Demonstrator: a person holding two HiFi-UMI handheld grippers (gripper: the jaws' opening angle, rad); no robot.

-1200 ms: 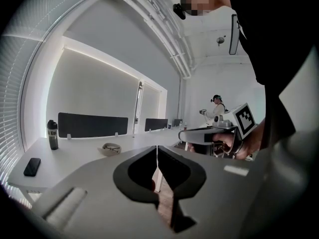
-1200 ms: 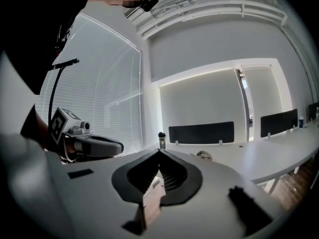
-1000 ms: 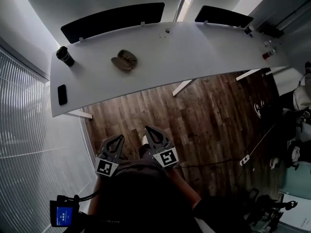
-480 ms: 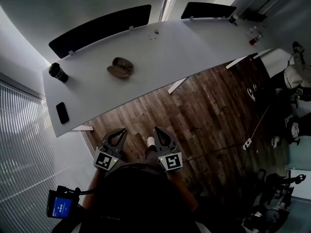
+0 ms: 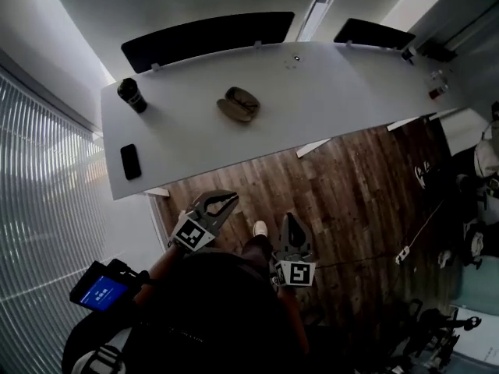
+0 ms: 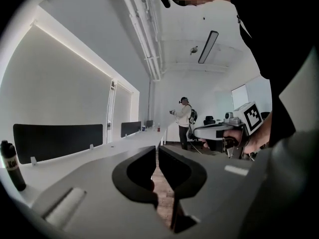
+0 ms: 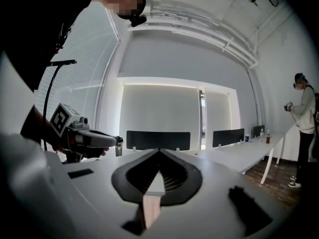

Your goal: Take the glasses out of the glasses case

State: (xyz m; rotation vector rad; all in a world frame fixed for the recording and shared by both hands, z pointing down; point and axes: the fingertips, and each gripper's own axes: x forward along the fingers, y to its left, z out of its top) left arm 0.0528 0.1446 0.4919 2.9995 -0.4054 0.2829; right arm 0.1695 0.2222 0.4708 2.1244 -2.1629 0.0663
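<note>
Glasses case (image 5: pixel 238 104) sits mid-surface on white bench (image 5: pixel 335 92), well apart from both grippers; glasses not discernible at this range. Left gripper (image 5: pixel 228 201) low over wood floor (image 5: pixel 351 185), jaws closed to thin slit, empty. Right gripper (image 5: pixel 290 223) near it, jaws tip-to-tip, empty. Risks: arriving with jaws unopened likely knocks light case along smooth bench; pulling glasses without pinning case could drag case too; grip on lens may slip.

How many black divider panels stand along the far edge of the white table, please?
2. One long panel stands behind the glasses case; a shorter panel stands further right. More may lie outside the frame.
</note>
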